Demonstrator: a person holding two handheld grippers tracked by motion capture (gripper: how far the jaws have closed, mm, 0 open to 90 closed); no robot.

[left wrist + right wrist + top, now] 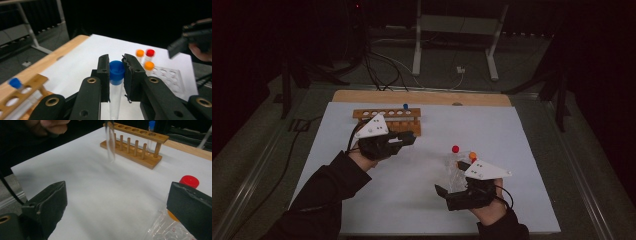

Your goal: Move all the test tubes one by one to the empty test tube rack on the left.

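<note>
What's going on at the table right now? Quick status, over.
Left gripper shut on blue-capped tube. Right gripper open, holding nothing. Wooden rack ahead, one tube in it. Path looks clear.

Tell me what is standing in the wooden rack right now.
One blue-capped tube stands in a hole near one end of the wooden rack. The other holes look empty. In the high view the left tongs cover part of the rack.
</note>
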